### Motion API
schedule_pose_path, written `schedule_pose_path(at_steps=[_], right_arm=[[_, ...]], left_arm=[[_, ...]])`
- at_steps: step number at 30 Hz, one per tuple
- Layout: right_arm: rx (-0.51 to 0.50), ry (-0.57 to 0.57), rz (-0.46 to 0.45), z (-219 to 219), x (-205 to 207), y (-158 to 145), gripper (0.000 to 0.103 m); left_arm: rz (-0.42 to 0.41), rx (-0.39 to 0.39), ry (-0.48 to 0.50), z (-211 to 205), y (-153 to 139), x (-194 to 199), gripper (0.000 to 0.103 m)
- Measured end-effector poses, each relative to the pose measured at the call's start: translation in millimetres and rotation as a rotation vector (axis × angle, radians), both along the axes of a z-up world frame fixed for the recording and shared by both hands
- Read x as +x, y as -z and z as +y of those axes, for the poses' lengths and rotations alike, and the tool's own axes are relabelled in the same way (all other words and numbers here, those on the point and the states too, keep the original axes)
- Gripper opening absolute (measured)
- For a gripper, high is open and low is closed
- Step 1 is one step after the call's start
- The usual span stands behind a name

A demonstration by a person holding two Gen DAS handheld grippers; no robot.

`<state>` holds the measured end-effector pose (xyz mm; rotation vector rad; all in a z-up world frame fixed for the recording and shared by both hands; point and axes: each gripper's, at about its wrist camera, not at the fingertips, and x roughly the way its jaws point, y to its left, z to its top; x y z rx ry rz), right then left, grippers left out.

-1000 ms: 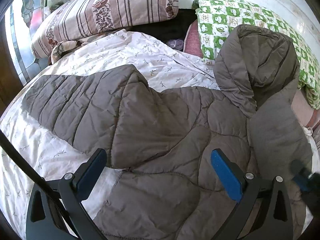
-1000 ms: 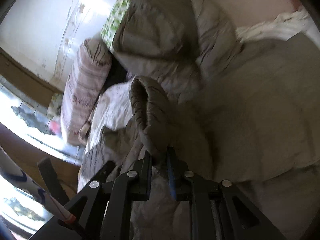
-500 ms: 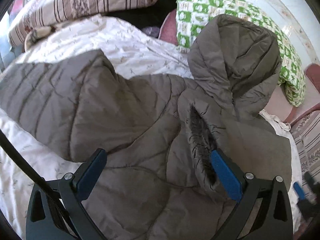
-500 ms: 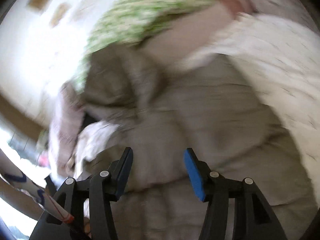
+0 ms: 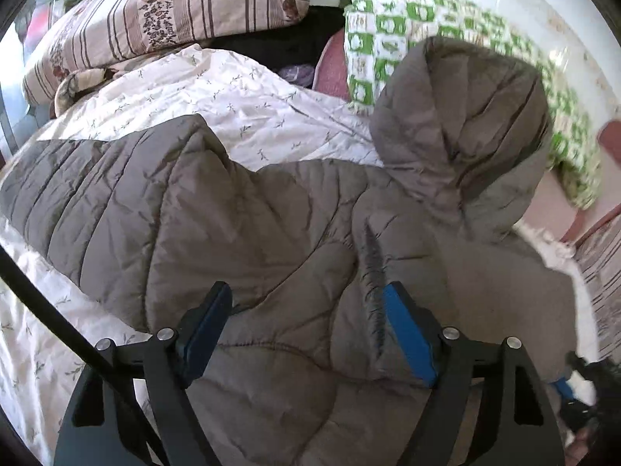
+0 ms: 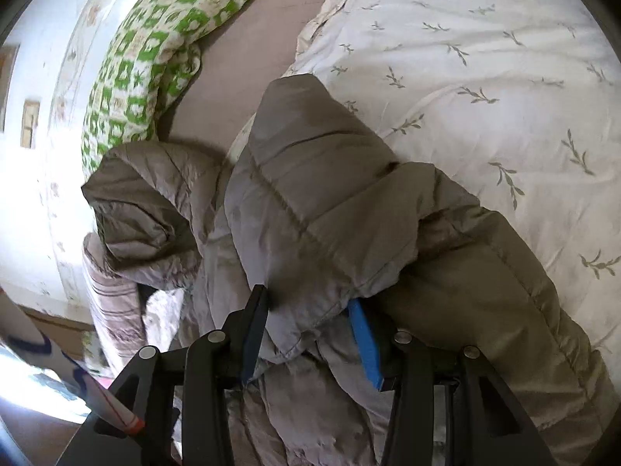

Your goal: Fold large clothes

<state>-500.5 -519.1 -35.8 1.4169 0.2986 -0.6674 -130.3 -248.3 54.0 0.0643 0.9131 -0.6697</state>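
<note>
Two tongs frame one grey jacket [image 5: 240, 233], which lies spread on the bed's leaf-print sheet [image 5: 233, 97] and fills the centre of your left view. Its hood [image 5: 465, 124] rises at upper right, against the green quilt [image 5: 388, 27]; one sleeve [image 5: 77, 194] stretches to the left edge, and a folded sleeve with a dark cuff [image 5: 372, 272] lies at centre, just beside the right blue pad. Your left tongs [image 5: 306, 334], at lower centre, are closing over jacket fabric; the pads do not yet pinch it, so count them released. A striped pillow [image 5: 163, 11] sits at upper left. In your right view the jacket [image 6: 330, 202] runs diagonally from centre to lower right, hood [image 6: 143, 202] at centre left. Your right tongs [image 6: 310, 334] are closing with a fold of jacket between the pads; whether they already press it cannot be told.
</note>
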Motion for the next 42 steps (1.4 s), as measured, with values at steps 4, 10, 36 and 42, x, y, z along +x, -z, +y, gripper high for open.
schedule_pose_path(at_steps=[4, 10, 36, 42], right_arm=[[-0.028, 0.002, 0.011, 2, 7, -3, 0.046], [-0.065, -0.002, 0.085, 3, 9, -6, 0.022], [-0.295, 0.069, 0.363, 8, -10, -63, 0.031], [-0.275, 0.022, 0.42, -6, 10, -34, 0.031]], left_arm=[[0.162, -0.085, 0.109, -10, 16, 3, 0.083], [0.08, 0.005, 0.184, -37, 27, -21, 0.062], [-0.265, 0.083, 0.1, -34, -12, -54, 0.057], [-0.181, 0.185, 0.177, -56, 20, -53, 0.062]])
